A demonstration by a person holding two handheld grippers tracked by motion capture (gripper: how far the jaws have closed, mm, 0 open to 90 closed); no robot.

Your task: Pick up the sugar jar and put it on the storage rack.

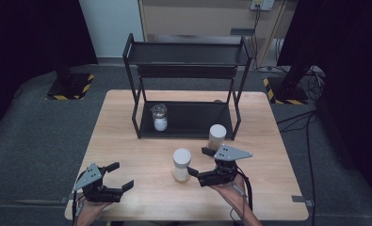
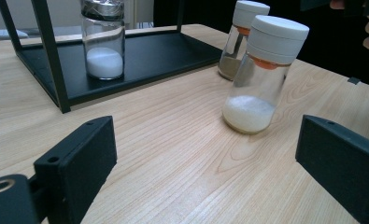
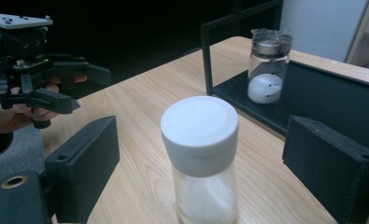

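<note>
— Where were your grippers at that moment?

— My right gripper point(image 1: 198, 161) hovered with its jaws spread wide on either side of the white-capped jar point(image 1: 181, 164) near the middle of the table point(image 1: 127, 141), touching nothing. In the right gripper view that jar point(image 3: 202, 158) stood upright between the two black jaws, white powder in its bottom.

— And the left?

— My left gripper point(image 1: 120, 176) was at the near left corner, jaws also apart and empty, well away from the jar. I held it in my left hand point(image 1: 87, 214).

— What lay beyond?

— Just to the far right of that jar stood a second white-capped jar point(image 1: 216, 136) with darker contents, close to the rack's right front leg. The black rack point(image 1: 188, 52) sat at the far side of the table, and on its bottom shelf, toward the left, stood a metal-lidded jar point(image 1: 159, 117) with white powder.
</note>
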